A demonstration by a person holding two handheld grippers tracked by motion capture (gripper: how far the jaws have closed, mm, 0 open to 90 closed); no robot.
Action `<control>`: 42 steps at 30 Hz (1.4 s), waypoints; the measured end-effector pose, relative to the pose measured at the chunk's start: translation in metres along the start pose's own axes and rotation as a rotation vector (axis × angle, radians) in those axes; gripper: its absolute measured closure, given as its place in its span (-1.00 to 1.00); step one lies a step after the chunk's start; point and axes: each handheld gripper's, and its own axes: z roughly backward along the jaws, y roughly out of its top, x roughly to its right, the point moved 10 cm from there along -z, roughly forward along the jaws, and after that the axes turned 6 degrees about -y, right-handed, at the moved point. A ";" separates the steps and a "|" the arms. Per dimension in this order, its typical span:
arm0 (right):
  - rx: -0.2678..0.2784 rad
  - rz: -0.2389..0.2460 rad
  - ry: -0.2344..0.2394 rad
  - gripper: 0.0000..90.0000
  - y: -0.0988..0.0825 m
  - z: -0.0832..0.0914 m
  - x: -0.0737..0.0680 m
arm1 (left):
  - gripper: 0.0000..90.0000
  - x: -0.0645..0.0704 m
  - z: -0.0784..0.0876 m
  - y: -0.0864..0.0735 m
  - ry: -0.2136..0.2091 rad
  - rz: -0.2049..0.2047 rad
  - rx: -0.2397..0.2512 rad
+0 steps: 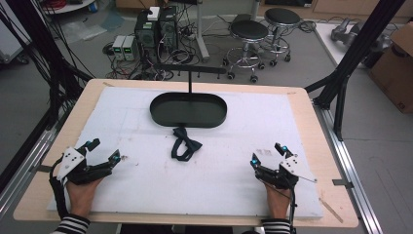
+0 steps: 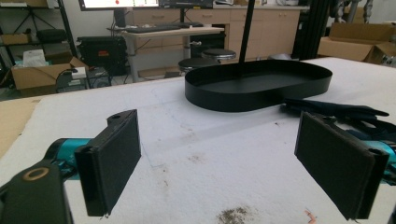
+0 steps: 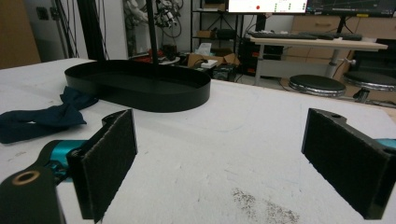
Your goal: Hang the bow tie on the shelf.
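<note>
1. Left gripper (image 1: 103, 150): rests on the white mat (image 1: 209, 195) near the table's (image 1: 29, 195) left edge, held in the person's left hand (image 1: 82, 192). Its jaws are spread wide with nothing between them; in the left gripper view (image 2: 219, 158) only bare mat lies between the two black pads.
2. Right gripper (image 1: 267, 155): rests on the mat near the right edge, held in the right hand (image 1: 277, 200). Its jaws are likewise spread wide and hold nothing; the right gripper view (image 3: 219, 158) shows bare, slightly soiled mat between the pads.
3. Bow tie (image 1: 183, 145): a dark blue cloth piece lying loose on the mat at mid-table, between the two grippers and well apart from both. It sits just on the person's side of the tray, its upper end close to the rim. In the left gripper view it appears at right (image 2: 336, 111), beyond the right pad; in the right gripper view it appears at left (image 3: 42, 116).
4. Tray (image 1: 160, 114): a black oval dish with a low wall, standing on the far half of the mat. A thin black post (image 1: 189, 82) rises from it and carries a horizontal bar (image 1: 195, 69) at its top.
5. Sleeves (image 1: 73, 225): striped black and white, entering from the bottom edge.
</note>
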 end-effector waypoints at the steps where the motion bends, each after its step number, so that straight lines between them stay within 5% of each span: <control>1: -0.001 -0.007 -0.001 -0.79 0.000 0.000 0.000 | -0.67 0.000 0.000 0.000 -0.001 0.001 0.004; 26: 0.015 0.022 -0.009 -0.79 0.001 0.001 -0.002 | -0.66 0.002 -0.001 -0.001 -0.006 -0.022 -0.012; 35: 0.016 0.011 -0.010 -0.79 0.001 0.001 -0.001 | -0.68 -0.005 0.000 0.000 -0.042 0.078 0.000; 42: 0.008 0.005 -0.009 -0.79 0.000 0.001 0.000 | -0.68 -0.006 0.000 0.010 -0.028 0.059 0.000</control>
